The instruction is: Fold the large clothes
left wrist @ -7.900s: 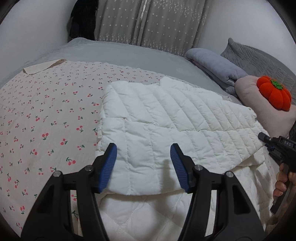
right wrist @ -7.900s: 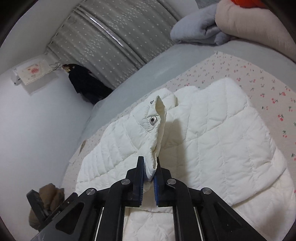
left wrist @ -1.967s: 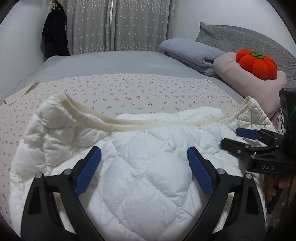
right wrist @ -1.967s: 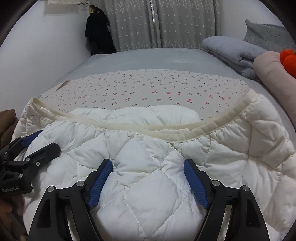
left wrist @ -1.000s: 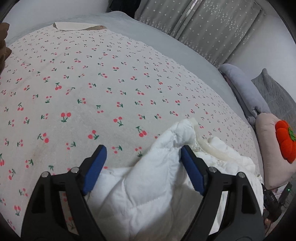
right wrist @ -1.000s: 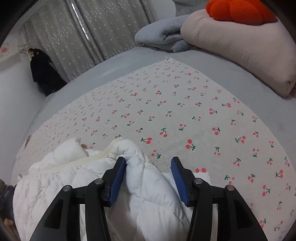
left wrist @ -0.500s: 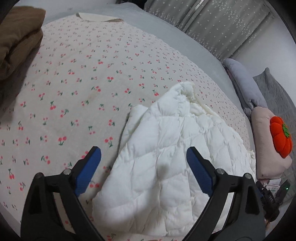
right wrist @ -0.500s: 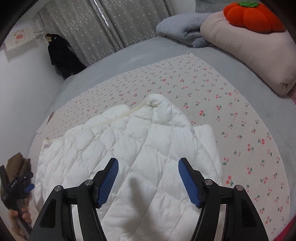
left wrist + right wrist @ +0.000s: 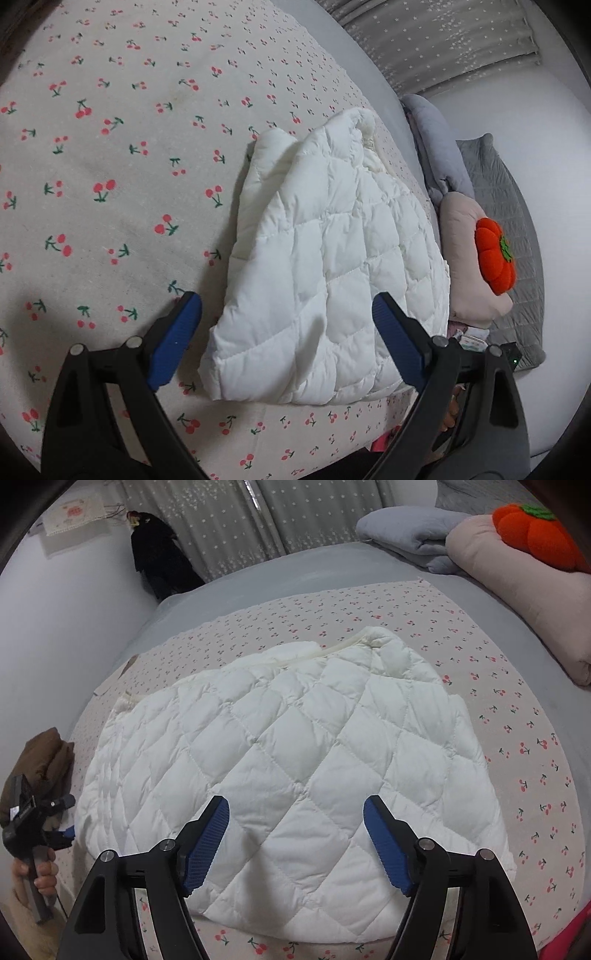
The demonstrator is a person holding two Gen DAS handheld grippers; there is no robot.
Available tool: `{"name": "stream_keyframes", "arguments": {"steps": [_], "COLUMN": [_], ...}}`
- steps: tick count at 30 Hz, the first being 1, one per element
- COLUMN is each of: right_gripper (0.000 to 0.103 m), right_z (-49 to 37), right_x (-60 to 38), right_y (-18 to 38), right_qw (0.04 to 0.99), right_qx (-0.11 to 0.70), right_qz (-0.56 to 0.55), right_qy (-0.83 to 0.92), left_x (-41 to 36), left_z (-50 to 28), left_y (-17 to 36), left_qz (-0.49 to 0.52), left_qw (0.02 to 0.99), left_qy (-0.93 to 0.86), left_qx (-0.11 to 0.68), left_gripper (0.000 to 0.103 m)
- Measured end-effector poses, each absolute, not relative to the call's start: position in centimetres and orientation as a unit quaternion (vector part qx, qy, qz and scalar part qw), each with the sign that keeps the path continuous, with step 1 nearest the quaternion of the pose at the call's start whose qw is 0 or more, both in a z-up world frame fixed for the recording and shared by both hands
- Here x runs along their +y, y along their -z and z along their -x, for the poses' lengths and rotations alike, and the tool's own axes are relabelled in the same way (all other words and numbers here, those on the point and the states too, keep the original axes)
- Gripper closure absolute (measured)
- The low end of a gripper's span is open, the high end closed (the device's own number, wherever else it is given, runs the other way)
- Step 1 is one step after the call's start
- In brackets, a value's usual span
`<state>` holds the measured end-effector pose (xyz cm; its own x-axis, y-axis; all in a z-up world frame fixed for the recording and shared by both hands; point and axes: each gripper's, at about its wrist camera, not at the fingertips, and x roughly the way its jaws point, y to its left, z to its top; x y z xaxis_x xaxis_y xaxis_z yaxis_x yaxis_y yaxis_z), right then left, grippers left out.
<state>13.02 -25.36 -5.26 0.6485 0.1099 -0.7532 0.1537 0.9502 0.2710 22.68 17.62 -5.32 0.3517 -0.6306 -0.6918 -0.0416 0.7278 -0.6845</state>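
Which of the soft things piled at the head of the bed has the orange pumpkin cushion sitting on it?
The pale pink rolled blanket: the orange pumpkin cushion sits on top of it. The grey folded blanket beside it has nothing on it.

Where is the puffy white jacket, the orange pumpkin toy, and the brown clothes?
puffy white jacket [image 9: 295, 746]: right wrist view, middle of quilted top.
orange pumpkin toy [image 9: 493, 256]: left wrist view, orange body.
brown clothes [image 9: 44, 760]: right wrist view, folded pile's top.

The brown folded cloth [image 9: 40, 760] way off to the left of the right gripper's jaws is partly blocked by the left gripper [image 9: 62, 818], so can't tell what garment it is. In the left wrist view, the right gripper [image 9: 511, 356] just past the right-hand jaw is mostly hidden, only a dark corner shows.
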Motion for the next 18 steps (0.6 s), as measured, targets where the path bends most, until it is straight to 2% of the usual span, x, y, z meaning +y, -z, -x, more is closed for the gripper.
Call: {"name": "stream_keyframes", "arguments": {"steps": [5, 13, 16, 18], "right_gripper": [0.026, 0.026, 0.026, 0.026], "right_z": [-13.6, -13.8, -13.9, -13.9], "right_x": [-23.2, -20.3, -19.2, -18.4], "right_y": [5.4, 5.0, 4.9, 4.7], "right_qw": [0.899, 0.914, 0.920, 0.924], "right_qx": [0.416, 0.392, 0.380, 0.370], "right_qz": [-0.134, -0.098, -0.087, -0.080], "right_qy": [-0.010, -0.039, -0.049, -0.057], "left_x": [16.8, 15.6, 15.5, 15.7], "left_z": [-23.6, -24.4, -24.6, -24.9], "left_y": [7.1, 7.9, 8.3, 8.6], "left_qz": [0.324, 0.367, 0.390, 0.401], "left_qw": [0.737, 0.730, 0.726, 0.724], "left_qy": [0.228, 0.290, 0.299, 0.297], "left_qx": [0.548, 0.498, 0.481, 0.476], "left_gripper": [0.010, 0.011, 0.017, 0.028]}}
